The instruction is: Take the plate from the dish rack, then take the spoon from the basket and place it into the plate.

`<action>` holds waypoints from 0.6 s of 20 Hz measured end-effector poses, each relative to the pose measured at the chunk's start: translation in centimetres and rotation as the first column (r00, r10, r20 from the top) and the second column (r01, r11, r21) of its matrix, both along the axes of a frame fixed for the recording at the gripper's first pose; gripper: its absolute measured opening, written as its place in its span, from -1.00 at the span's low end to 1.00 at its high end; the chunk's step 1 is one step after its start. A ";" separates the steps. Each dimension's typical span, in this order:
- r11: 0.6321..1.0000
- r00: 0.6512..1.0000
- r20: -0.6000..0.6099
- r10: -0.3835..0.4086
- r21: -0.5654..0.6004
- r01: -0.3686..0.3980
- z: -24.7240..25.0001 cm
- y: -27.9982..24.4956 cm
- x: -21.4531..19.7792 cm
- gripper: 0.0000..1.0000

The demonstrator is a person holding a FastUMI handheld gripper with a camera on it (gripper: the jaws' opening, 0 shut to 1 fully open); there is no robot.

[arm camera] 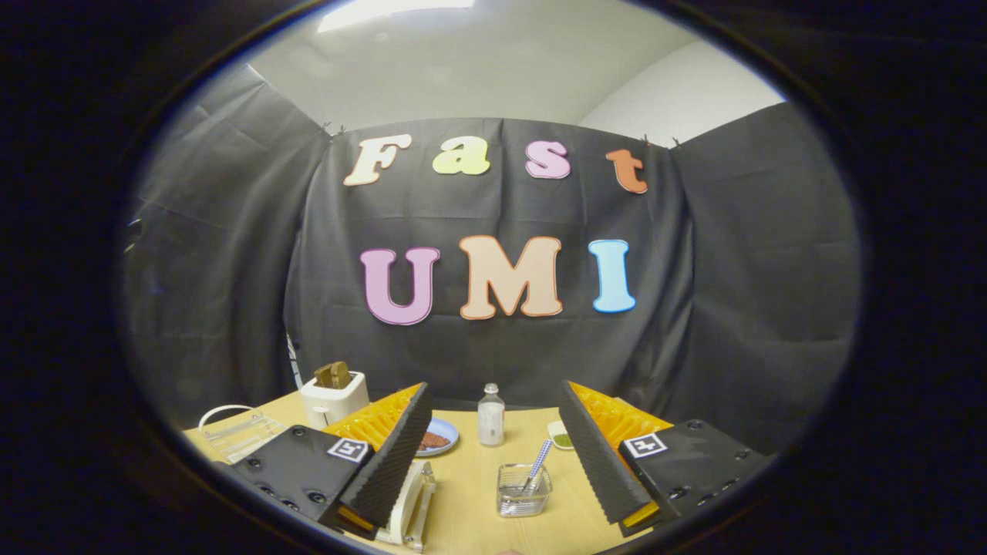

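My gripper (pixel 493 389) hovers open above a wooden table (pixel 470 524), with nothing between its fingers. In the gap between the fingers a small clear mesh basket (pixel 524 492) stands on the table. A spoon (pixel 537 465) with a checkered handle leans in it, handle up. A white dish rack (pixel 415 505) pokes out from under my left finger, which hides most of it. I cannot make out a plate in the rack.
Beyond the basket stands a small clear bottle (pixel 491 416). A blue plate with brown food (pixel 437 440) lies left of it, a small dish with something green (pixel 561 438) right of it. Further left are a white toaster with bread (pixel 334 395) and a clear container (pixel 240 433).
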State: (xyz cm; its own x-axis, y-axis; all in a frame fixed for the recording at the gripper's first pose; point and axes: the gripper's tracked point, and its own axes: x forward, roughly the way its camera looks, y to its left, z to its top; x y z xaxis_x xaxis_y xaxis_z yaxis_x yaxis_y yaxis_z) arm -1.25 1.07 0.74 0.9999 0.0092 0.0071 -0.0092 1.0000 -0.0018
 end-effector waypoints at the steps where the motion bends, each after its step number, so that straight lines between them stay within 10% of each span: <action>1: 1.000 1.000 0.000 0.002 -0.002 -0.002 0.1 0.0 0.0 1.00; 12: 0.999 1.000 -0.010 0.016 -0.050 -0.016 0.9 1.5 -0.1 1.00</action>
